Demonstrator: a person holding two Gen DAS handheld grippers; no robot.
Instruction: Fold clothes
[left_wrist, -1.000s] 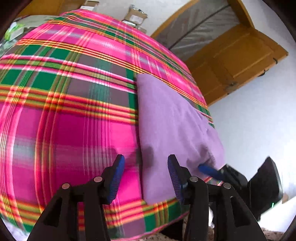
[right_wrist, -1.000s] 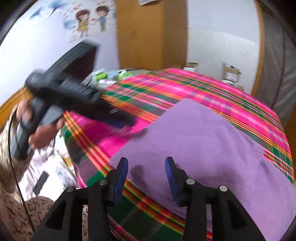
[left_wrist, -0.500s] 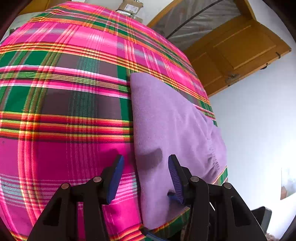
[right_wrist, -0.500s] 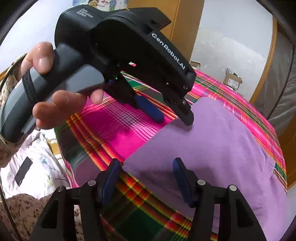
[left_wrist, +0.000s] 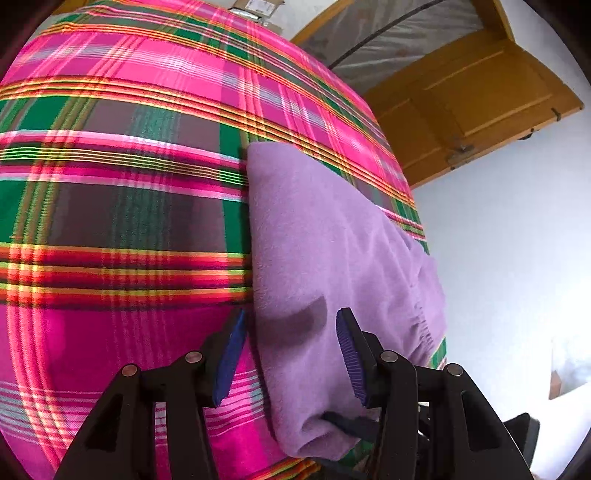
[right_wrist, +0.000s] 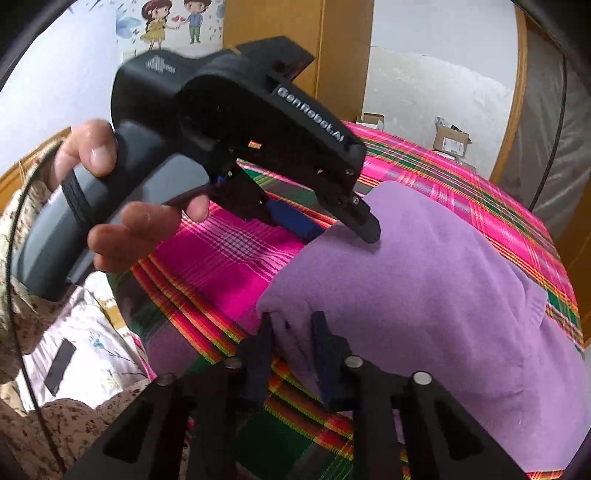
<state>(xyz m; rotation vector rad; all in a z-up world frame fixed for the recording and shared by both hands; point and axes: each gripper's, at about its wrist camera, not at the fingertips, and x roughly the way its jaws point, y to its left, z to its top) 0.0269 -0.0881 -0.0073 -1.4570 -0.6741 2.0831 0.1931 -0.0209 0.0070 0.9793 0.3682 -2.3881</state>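
A person's hand (right_wrist: 122, 206) grips the grey, smooth handle of the left hand-held gripper (left_wrist: 291, 354), whose 2 ribbed blue pads stand apart over the long edge of the purple fleece garment (left_wrist: 332, 258), not pressing it. The garment is soft, napped and folded into a long slab with a gathered elastic hem, lying on the bed's pink-and-green plaid blanket (left_wrist: 122, 206), a woven cloth with thin yellow stripes. The right hand-held gripper (right_wrist: 291, 343) has just been closing, and its 2 pads now pinch the garment's near corner. Cardboard boxes (right_wrist: 450, 142) sit beyond the bed.
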